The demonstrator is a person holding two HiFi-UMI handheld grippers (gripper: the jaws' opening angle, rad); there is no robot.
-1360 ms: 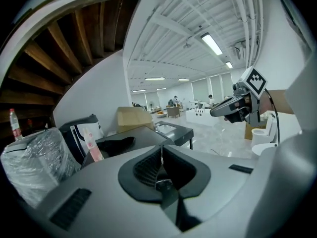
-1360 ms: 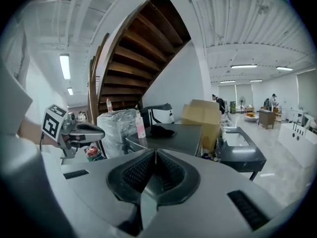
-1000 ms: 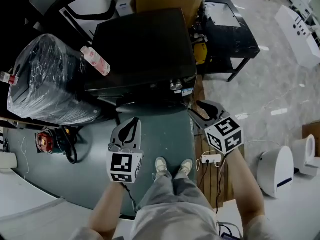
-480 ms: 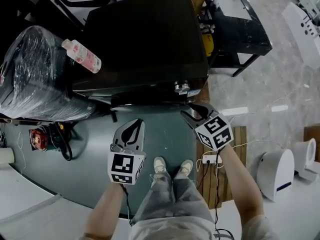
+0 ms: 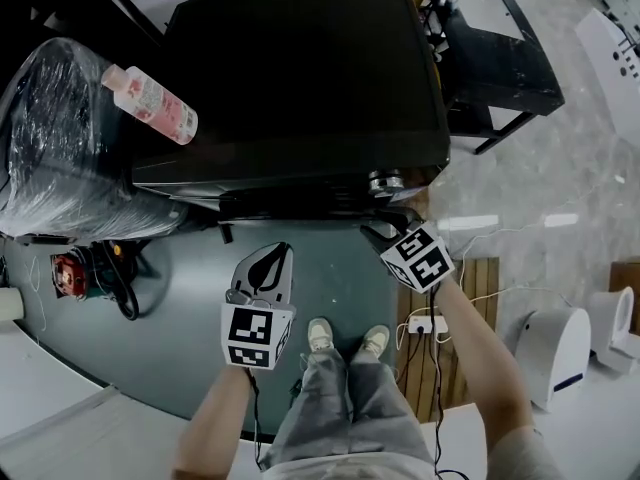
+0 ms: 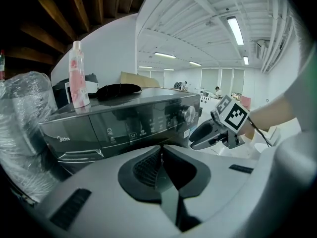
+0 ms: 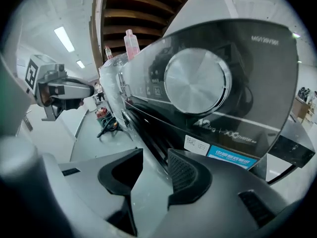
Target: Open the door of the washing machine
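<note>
Black washing machine [image 5: 300,78] on the floor right ahead, door not opened yet far as I can tell, right gripper [image 5: 385,230] empty with jaws a bit apart just below the dial [image 5: 383,180] at its front right corner, left gripper [image 5: 270,260] pinched closed on nothing, further off.

One washing machine [image 5: 300,68], one bottle [image 5: 150,105]

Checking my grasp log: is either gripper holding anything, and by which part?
Nothing is held. The left gripper has its jaws together on nothing; the right gripper has them apart and empty, close to the washing machine front, below its knob.
</note>
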